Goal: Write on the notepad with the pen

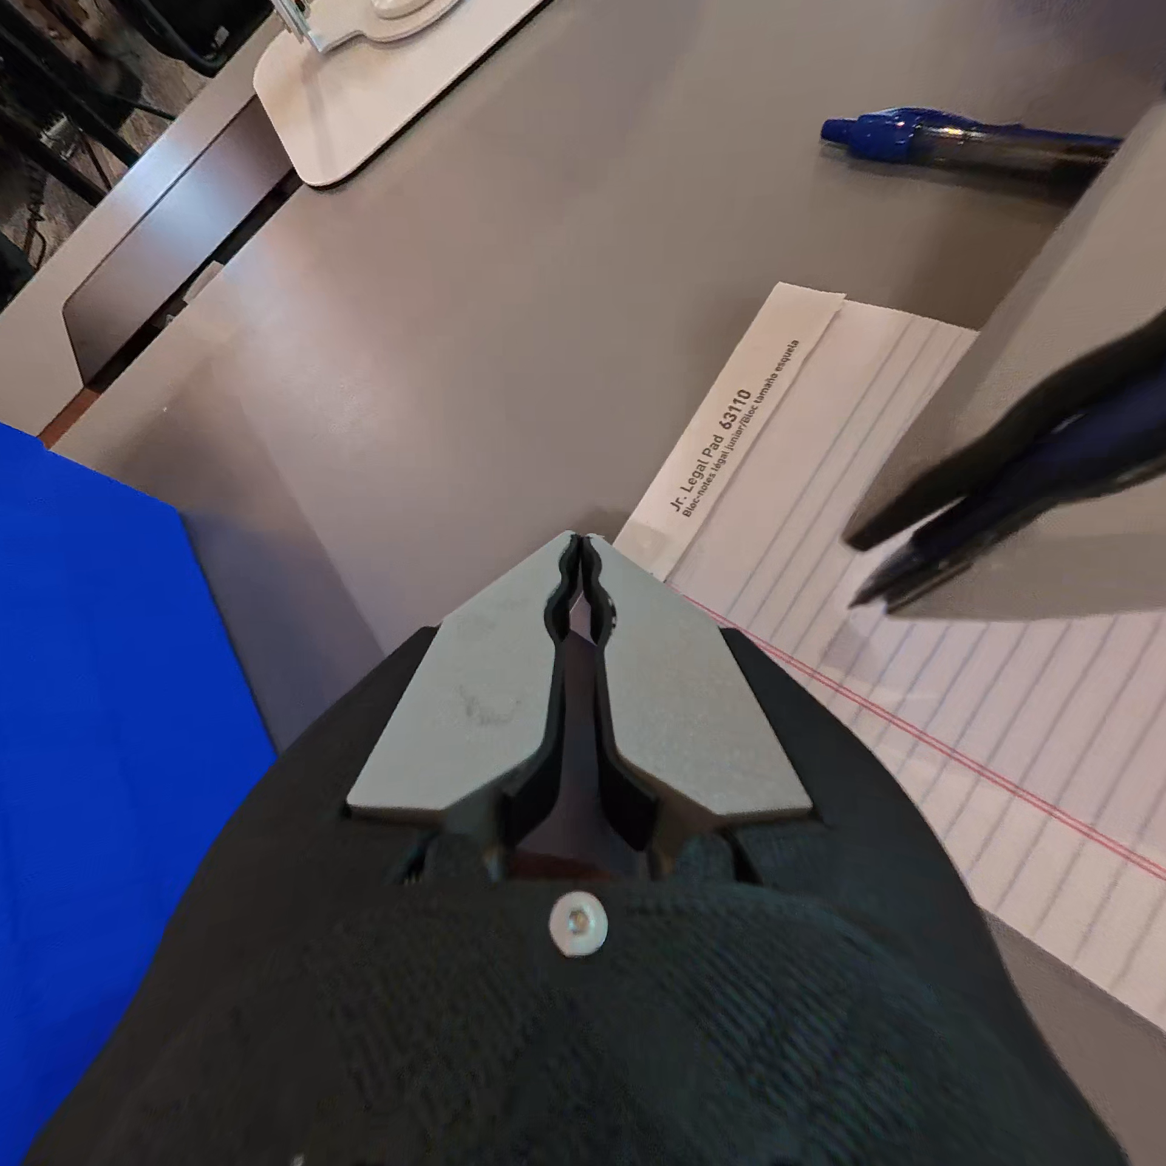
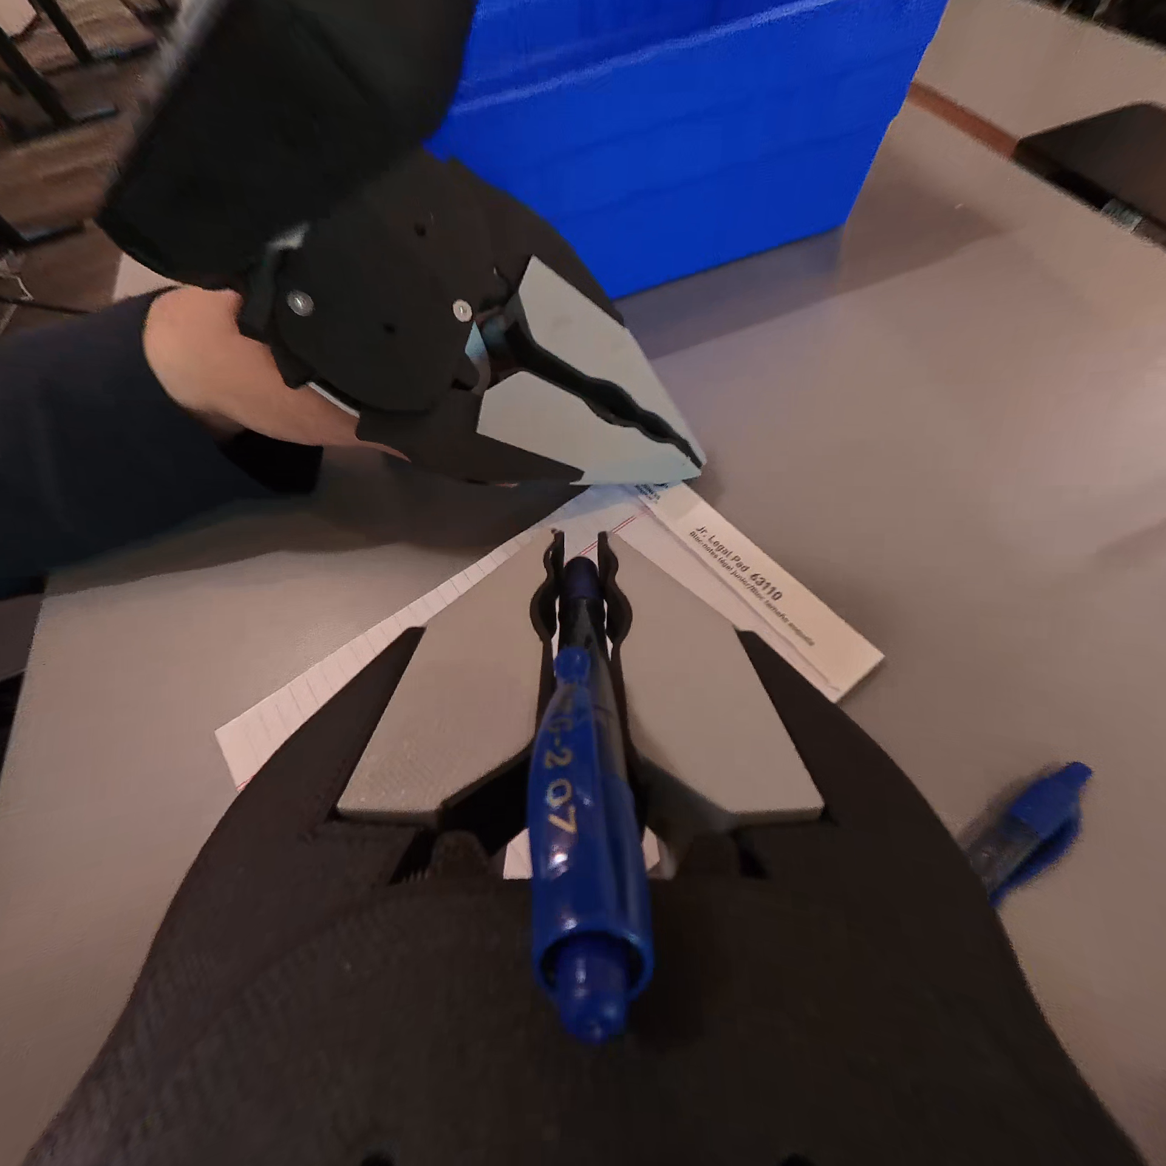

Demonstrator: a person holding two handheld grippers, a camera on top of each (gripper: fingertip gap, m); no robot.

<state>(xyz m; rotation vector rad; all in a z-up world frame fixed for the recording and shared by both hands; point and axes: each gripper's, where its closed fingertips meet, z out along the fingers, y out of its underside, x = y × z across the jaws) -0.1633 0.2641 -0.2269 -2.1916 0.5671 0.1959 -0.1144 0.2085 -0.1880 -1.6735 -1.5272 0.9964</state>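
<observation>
The notepad (image 2: 441,637) lies flat on the grey worktop (image 2: 915,441), lined page up, with its white header strip (image 2: 757,599) at the far end. The right gripper (image 2: 579,547) has its fingers closed narrowly around the blue pen (image 2: 587,820), the barrel running back along the fingers and the writing end pointing forward and down over the notepad. In the left wrist view the pen tip (image 1: 867,596) hangs just above the lined page near the header strip; contact cannot be confirmed. The left gripper (image 1: 581,542) has its fingers pressed together on nothing, tips at the notepad's header corner, apparently steadying it. A second blue pen (image 1: 946,142) lies on the worktop well apart from the notepad, and a blue bin (image 2: 662,126) stands beyond it. The visible page carries no ink marks. Judgement: pickup and positioning are complete; the writing stroke itself remains.
</observation>
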